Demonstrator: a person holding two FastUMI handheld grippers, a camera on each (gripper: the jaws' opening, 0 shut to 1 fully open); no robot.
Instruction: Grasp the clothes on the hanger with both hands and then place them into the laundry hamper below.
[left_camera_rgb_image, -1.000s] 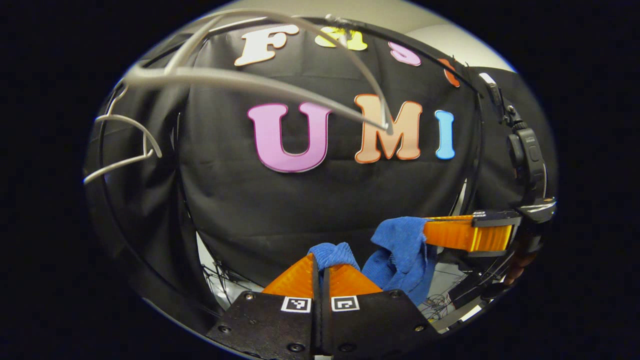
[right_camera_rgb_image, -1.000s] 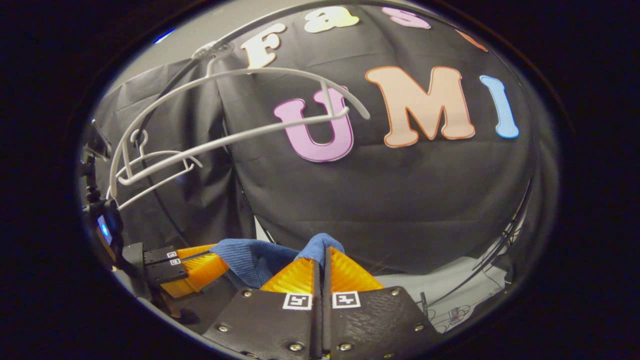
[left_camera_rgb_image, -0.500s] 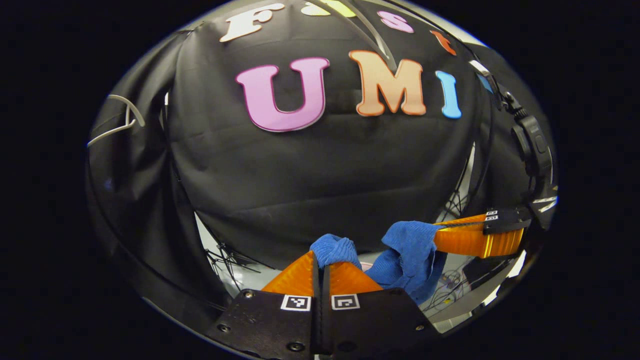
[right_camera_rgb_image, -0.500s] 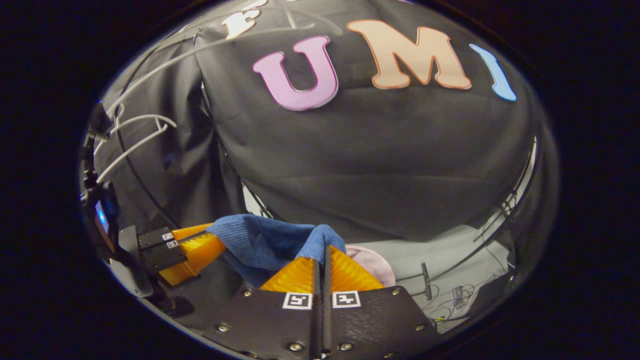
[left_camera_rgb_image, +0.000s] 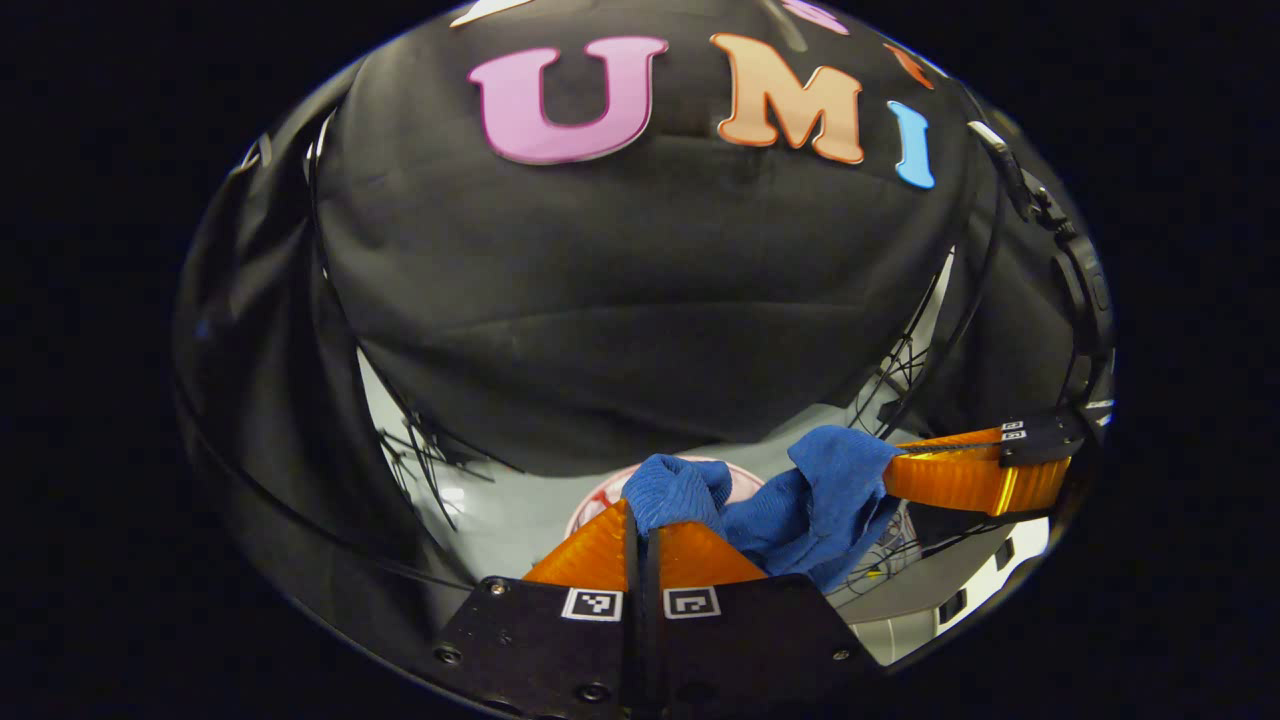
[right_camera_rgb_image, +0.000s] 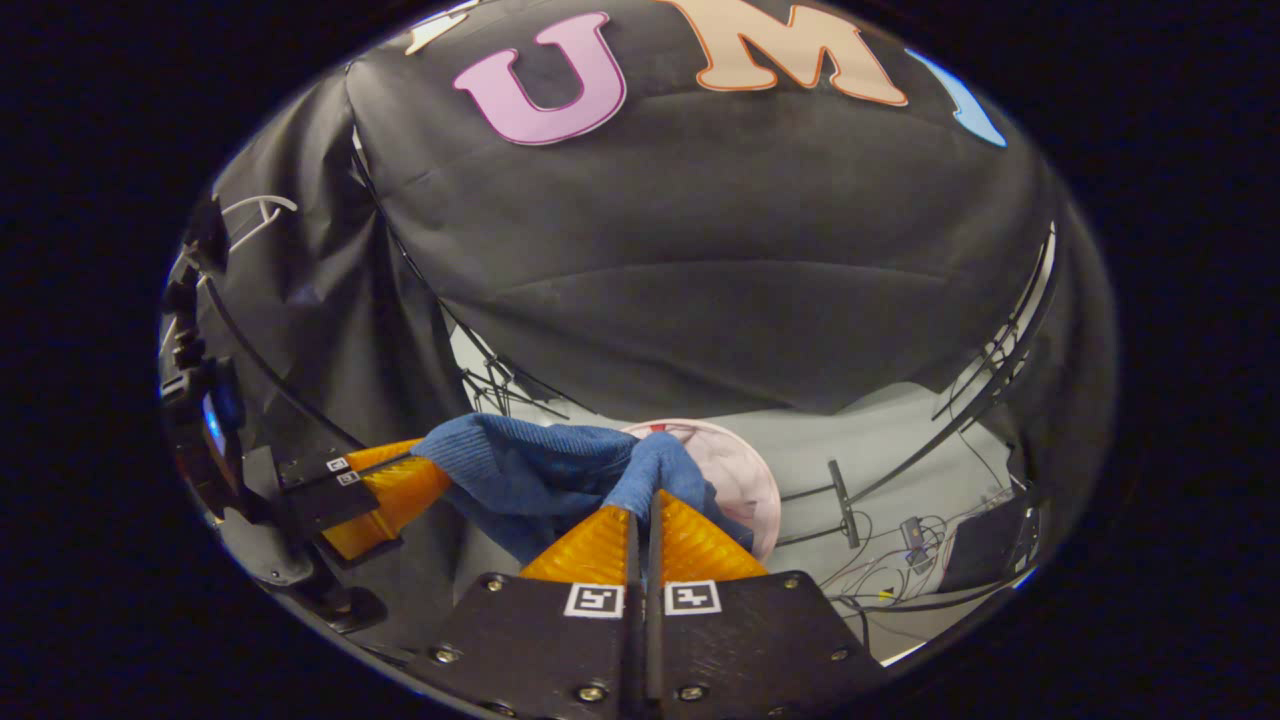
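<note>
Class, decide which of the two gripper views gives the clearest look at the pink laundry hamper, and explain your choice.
The right gripper view: the pink laundry hamper shows a long arc of its round rim behind the blue garment. In the left gripper view the hamper is mostly covered by the garment and the left gripper, leaving slivers of rim.

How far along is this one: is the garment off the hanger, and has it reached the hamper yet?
Done: the blue garment is off the hanger, which shows bare at upper left in the right gripper view. In hand: the left hand-held gripper and right hand-held gripper each pinch it. Left: lowering and releasing it into the pink hamper below.
</note>
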